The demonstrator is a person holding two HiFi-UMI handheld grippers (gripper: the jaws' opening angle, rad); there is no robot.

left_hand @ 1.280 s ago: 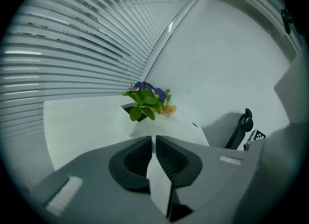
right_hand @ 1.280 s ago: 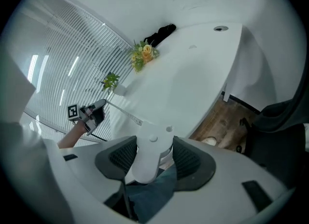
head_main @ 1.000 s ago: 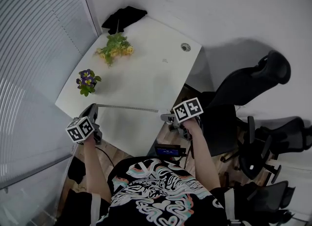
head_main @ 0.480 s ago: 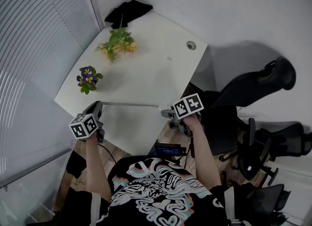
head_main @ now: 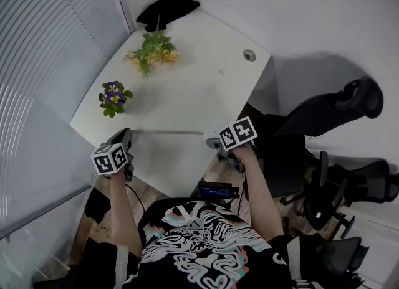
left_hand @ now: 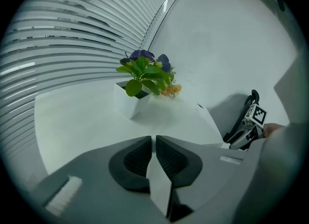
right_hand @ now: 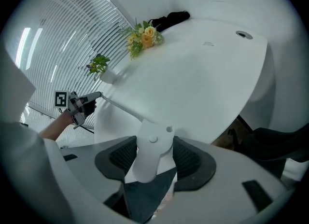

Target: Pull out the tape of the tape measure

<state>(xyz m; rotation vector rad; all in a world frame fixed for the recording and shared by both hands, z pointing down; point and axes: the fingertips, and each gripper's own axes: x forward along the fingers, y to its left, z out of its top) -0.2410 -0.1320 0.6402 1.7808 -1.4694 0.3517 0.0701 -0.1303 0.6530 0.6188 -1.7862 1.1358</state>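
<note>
A white tape measure case [right_hand: 150,154] sits between the pads of my right gripper [right_hand: 153,156], which is shut on it at the desk's near right edge [head_main: 212,144]. Its thin tape [head_main: 168,132] runs out taut to the left along the front of the white desk [head_main: 193,88]. My left gripper [left_hand: 153,143] is shut on the tape's end [left_hand: 158,189], a pale strip pinched between its pads. In the head view the left gripper [head_main: 127,135] hangs at the desk's near left corner. The right gripper view shows the tape [right_hand: 120,107] leading across to the left gripper [right_hand: 91,97].
A small white pot of purple flowers [head_main: 112,98] stands on the desk's left side. A bunch of yellow flowers [head_main: 153,51] and a black cloth [head_main: 167,9] lie at the back. A cable grommet [head_main: 249,55] is at the back right. Black office chairs [head_main: 324,113] stand right of the desk.
The head view has shifted slightly, so the desk sits a little higher and further right. Both grippers keep their hold and the tape stays stretched at about the same length.
</note>
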